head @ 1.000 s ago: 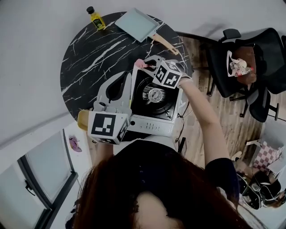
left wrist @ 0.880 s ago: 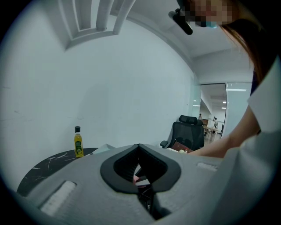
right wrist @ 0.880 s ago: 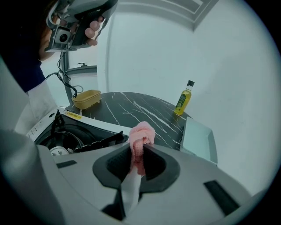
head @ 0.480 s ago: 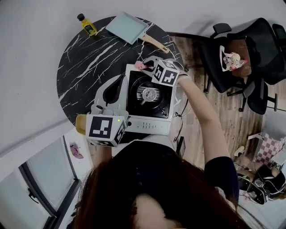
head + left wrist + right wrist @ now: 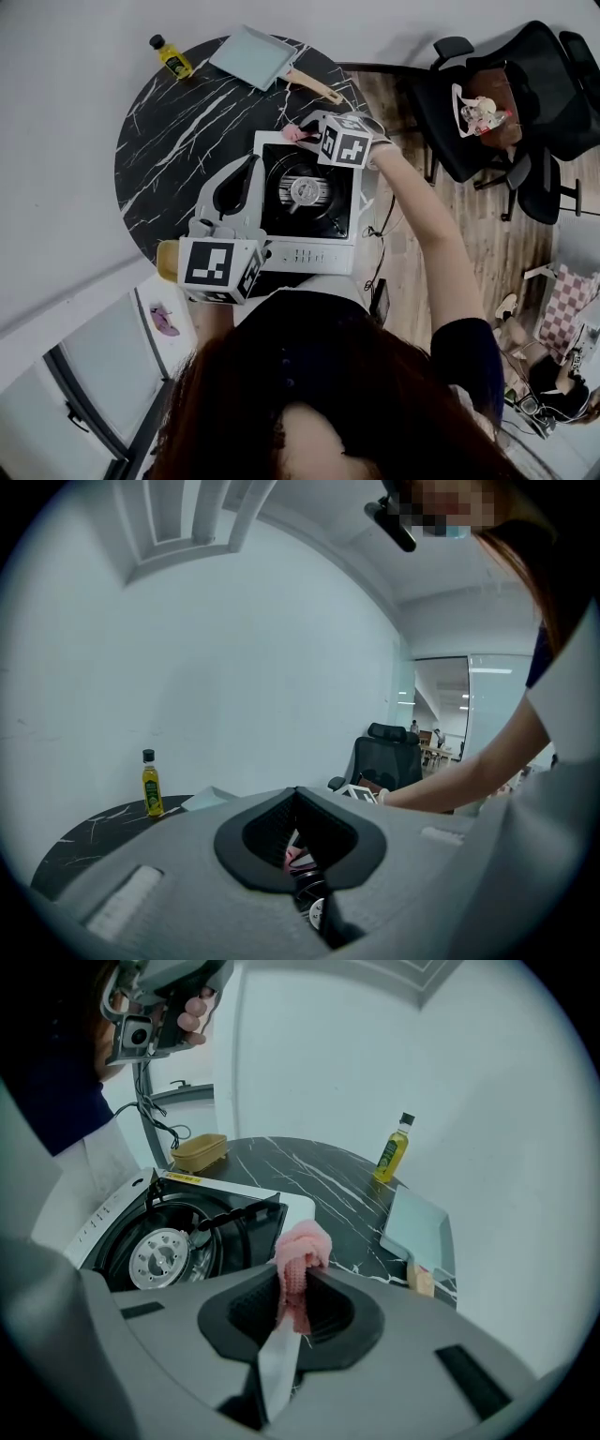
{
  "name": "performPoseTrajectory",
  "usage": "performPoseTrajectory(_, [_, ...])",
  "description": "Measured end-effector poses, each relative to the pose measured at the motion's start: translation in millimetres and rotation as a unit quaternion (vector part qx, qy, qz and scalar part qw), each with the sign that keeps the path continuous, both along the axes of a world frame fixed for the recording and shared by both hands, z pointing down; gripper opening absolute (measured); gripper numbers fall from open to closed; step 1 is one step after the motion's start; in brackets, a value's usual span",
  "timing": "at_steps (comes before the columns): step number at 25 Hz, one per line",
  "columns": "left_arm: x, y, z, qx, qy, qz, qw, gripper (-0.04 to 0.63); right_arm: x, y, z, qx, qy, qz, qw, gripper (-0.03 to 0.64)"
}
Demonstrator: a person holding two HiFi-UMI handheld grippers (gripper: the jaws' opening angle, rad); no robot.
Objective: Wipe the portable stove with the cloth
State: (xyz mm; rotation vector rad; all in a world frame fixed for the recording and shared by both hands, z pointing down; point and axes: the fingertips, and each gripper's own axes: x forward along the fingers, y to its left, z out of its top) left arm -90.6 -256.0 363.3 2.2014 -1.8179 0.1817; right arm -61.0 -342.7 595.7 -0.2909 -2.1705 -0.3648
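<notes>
right gripper (image 5: 300, 1281) clamped on pink cloth (image 5: 302, 1244), at far edge of portable stove (image 5: 309, 253); stove at near edge of tabletop (image 5: 187, 122). left gripper (image 5: 296, 797) closed, empty. cloth looks soft, light, likely bunches; best pinched at folded wad.

Head view steeply down; gripper views share bottle (image 5: 172, 56) (image 5: 151, 785) (image 5: 393, 1150).

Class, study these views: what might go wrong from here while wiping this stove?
The cloth, pinched in the right gripper, could snag on the burner's pan supports. The stove sits near the table edge; the left gripper, shut on nothing, may not steady it.
</notes>
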Motion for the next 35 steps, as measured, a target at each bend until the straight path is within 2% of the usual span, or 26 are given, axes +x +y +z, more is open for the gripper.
performPoseTrajectory(11, [12.8, 4.5, -2.3, 0.0, -0.009, 0.009, 0.9999, 0.009, 28.9, -5.6, 2.6, -0.016, 0.037, -0.012, 0.999, 0.057])
performPoseTrajectory(21, [25.9, 3.3, -6.7, 0.004, -0.018, 0.024, 0.9995, 0.009, 57.4, -15.2, 5.3, -0.036, 0.041, 0.018, 0.998, 0.057])
performPoseTrajectory(30, [34.7, -0.2, -5.8, 0.002, -0.02, 0.036, 0.9992, 0.009, 79.5, -26.8, 6.0, -0.035, 0.04, 0.038, 0.998, 0.057])
performPoseTrajectory(35, [36.0, 0.5, -5.3, 0.003, -0.02, 0.038, 0.9991, 0.009, 90.0, -26.2, 3.7, -0.02, 0.027, 0.047, 0.998, 0.057])
